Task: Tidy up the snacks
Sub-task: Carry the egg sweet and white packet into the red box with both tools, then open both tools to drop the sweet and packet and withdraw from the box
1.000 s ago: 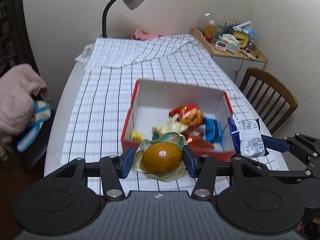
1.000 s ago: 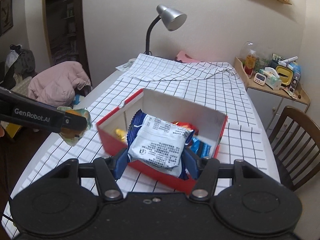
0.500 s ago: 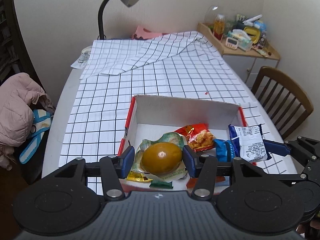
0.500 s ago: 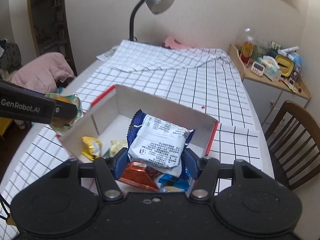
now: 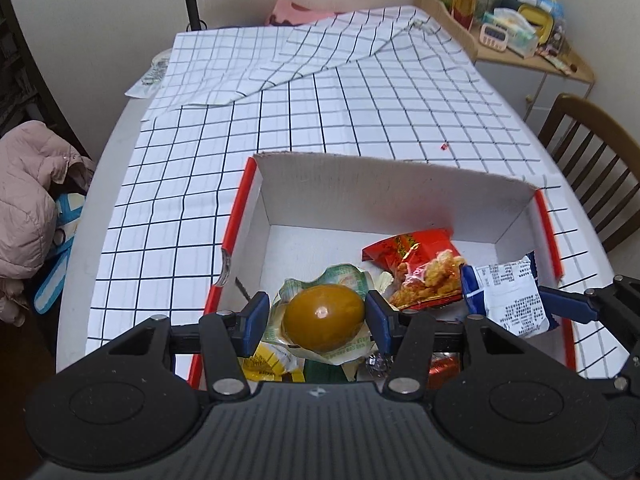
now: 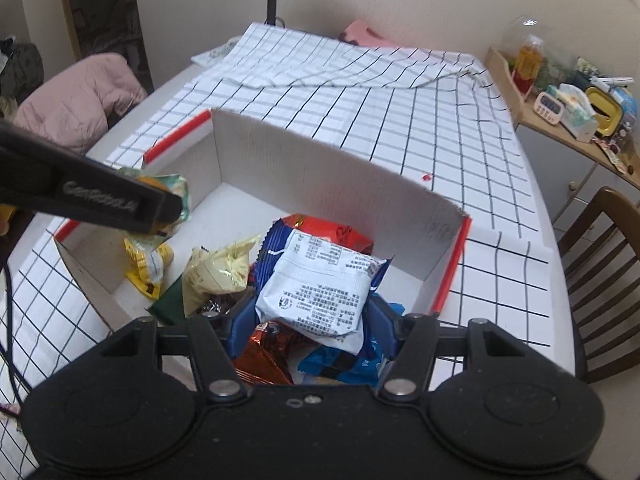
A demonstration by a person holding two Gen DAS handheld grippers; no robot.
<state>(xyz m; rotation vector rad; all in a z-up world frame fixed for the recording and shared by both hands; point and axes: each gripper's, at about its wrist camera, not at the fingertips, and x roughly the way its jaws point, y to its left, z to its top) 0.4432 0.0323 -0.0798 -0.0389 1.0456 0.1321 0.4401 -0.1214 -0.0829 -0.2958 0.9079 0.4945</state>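
On the worktop (image 5: 100, 216), under a checked cloth (image 5: 360, 112), we record a red-edged cardboard box (image 5: 384, 196), open-topped, near the front edge.

Left to right, in the box's left part: our left tongs (image 5: 316, 320), clenched on a sealed egg packet (image 5: 324, 322) with a brown egg behind clear film, held above the box's near-left part. Beneath it: a yellow packet (image 6: 146, 264) against the left wall, a dark green packet (image 6: 170, 306), and a pale cream packet (image 6: 220, 272).

Box middle: a red packet of fried snacks (image 5: 420, 268) lying on the box floor.

In the right part of the box: our right tongs (image 6: 310, 312), clenched on a blue-and-white packet (image 6: 320, 284), printed back facing up, held above the near-right part. Beneath it: an orange foil packet (image 6: 266, 354) and a blue packet (image 6: 344, 364).

Off the worktop we note a pink jacket (image 5: 28, 184) left of it, a wooden chair (image 5: 592, 168) to the right, and a side cabinet (image 5: 532, 64) with clutter by the far-right corner.
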